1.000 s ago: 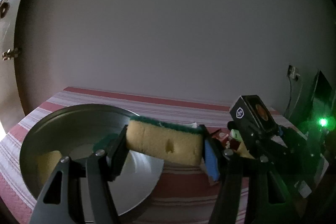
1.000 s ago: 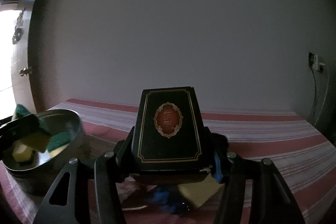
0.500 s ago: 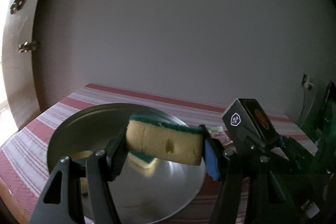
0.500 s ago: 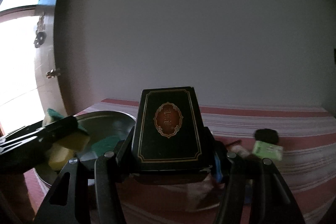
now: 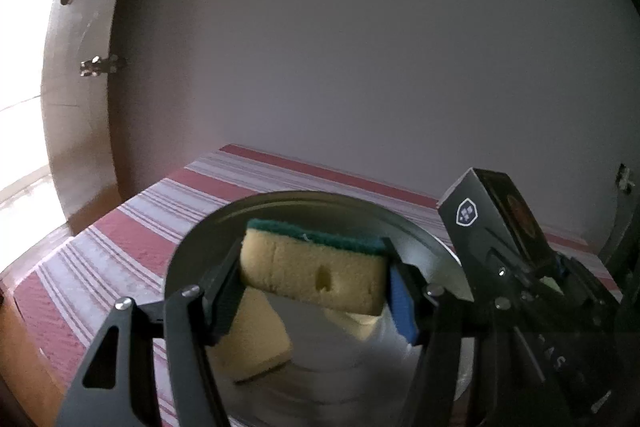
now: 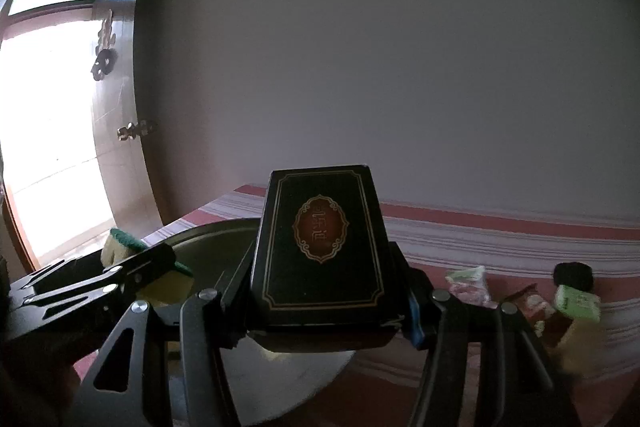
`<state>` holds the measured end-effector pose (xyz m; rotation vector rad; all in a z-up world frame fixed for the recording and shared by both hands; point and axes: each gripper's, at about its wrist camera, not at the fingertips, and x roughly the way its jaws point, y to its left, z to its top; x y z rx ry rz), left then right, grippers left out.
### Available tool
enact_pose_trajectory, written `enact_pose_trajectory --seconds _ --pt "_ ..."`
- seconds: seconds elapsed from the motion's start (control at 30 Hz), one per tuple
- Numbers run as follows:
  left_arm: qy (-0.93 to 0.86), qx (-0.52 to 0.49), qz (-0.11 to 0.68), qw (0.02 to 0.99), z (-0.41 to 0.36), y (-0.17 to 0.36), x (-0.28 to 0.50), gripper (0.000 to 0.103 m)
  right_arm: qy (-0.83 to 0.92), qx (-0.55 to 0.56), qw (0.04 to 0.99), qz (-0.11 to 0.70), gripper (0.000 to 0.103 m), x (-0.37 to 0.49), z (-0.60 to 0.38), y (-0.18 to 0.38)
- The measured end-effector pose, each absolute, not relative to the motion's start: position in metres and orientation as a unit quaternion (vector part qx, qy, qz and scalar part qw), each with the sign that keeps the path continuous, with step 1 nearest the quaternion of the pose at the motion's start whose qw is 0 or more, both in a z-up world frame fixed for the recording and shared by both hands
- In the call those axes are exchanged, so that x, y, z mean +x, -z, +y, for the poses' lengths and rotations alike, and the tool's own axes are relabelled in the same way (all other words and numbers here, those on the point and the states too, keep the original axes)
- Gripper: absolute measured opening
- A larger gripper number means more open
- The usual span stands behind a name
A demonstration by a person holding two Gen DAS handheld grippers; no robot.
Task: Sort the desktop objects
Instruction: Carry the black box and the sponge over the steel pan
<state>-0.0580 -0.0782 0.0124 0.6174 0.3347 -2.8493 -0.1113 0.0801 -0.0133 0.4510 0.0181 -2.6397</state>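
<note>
My left gripper (image 5: 314,291) pinches a yellow sponge (image 5: 312,277) with a green scrub top, one pad on each short end, and the sponge hangs over the metal bowl (image 5: 424,247). This bowl stands near the left edge of the striped tablecloth (image 5: 120,247), close to the corner by the wooden door (image 5: 80,147). Inside the bowl another sponge (image 5: 260,339) already lies against the left wall, and I think there is one more pale piece under mine, but it is half hidden.

My right gripper (image 6: 320,311) is clamped on a black box (image 6: 320,239) with a red and gold oval label, holding it by its two long sides. The box is in the air just beside the bowl's right rim, very near to my left fingers.

I judge that the step now is to drop the sponge with the other sponges. To do it well, I should bring it lower over the free middle of the bowl before I spread the jaws, because a soft sponge bounces easily and can jump over the rim. The right side should wait with the box a little apart, so that the two tools do not knock each other. The box probably does not belong with sponges; the small packets (image 6: 576,303) lie toward the right edge of the cloth.
</note>
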Motion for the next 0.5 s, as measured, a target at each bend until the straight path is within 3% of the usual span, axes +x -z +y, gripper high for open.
enact_pose_trajectory --seconds 0.5 --pt "0.955 0.244 0.098 0.139 -0.098 0.000 -0.086 0.062 0.957 0.197 0.213 0.010 0.061 -0.157 0.064 0.023"
